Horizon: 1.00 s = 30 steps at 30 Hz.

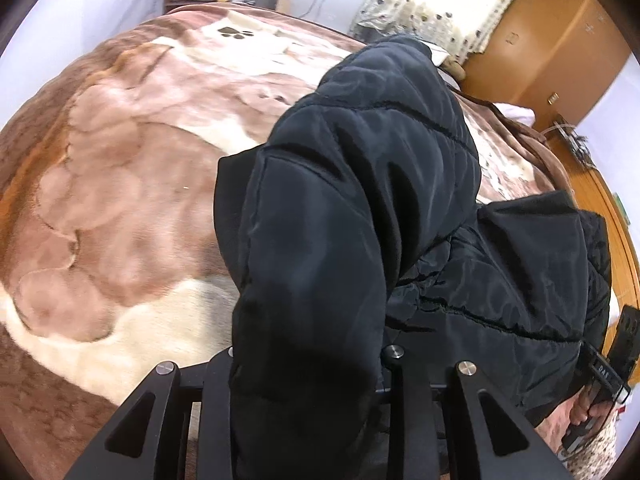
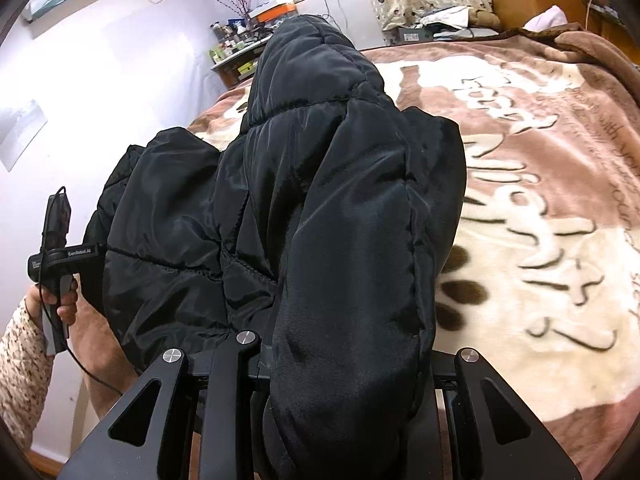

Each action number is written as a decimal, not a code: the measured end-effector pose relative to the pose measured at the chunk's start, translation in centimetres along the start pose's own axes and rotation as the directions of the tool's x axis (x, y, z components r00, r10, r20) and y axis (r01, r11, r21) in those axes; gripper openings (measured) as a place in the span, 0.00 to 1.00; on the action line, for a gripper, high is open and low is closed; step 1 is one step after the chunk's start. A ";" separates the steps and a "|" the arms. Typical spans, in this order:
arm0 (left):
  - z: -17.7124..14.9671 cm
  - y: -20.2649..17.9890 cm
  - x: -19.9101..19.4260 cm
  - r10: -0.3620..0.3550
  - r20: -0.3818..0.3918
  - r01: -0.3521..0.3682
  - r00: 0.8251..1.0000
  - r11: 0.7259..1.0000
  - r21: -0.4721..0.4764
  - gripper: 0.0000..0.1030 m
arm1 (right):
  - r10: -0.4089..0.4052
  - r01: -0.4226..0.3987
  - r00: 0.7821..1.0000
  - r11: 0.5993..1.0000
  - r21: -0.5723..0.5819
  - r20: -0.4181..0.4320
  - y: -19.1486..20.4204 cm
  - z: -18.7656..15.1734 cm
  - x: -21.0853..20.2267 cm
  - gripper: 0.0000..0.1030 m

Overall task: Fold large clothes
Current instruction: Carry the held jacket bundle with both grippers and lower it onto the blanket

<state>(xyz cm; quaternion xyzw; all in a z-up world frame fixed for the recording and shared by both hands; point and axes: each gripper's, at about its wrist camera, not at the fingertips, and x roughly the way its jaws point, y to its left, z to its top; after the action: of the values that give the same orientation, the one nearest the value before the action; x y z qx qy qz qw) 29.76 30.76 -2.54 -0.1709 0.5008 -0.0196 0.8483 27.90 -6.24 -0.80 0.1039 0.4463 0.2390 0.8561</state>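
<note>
Both grippers, left gripper (image 1: 308,392) and right gripper (image 2: 344,380), are clenched on the black quilted puffer jacket (image 1: 360,200), lifting it above the brown plush blanket (image 1: 120,200), probably to spread it flat.

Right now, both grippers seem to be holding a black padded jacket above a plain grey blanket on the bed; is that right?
Not quite: the blanket is brown and cream with paw prints and lettering, as the right wrist view shows. Both the left gripper and right gripper do hold the black padded jacket above it.
</note>
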 end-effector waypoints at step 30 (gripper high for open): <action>-0.9 5.0 4.8 0.111 -0.029 -0.112 0.993 0.993 -0.040 0.52 | -0.058 0.061 0.996 0.997 0.041 -0.068 -8.2 -2.7 3.3 0.39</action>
<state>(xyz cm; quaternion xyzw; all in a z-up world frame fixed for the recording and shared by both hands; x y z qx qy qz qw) 30.67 34.22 -8.56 -0.1601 0.5210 0.0359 0.8376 29.94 -11.78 -7.95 0.1007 0.4827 0.2072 0.8449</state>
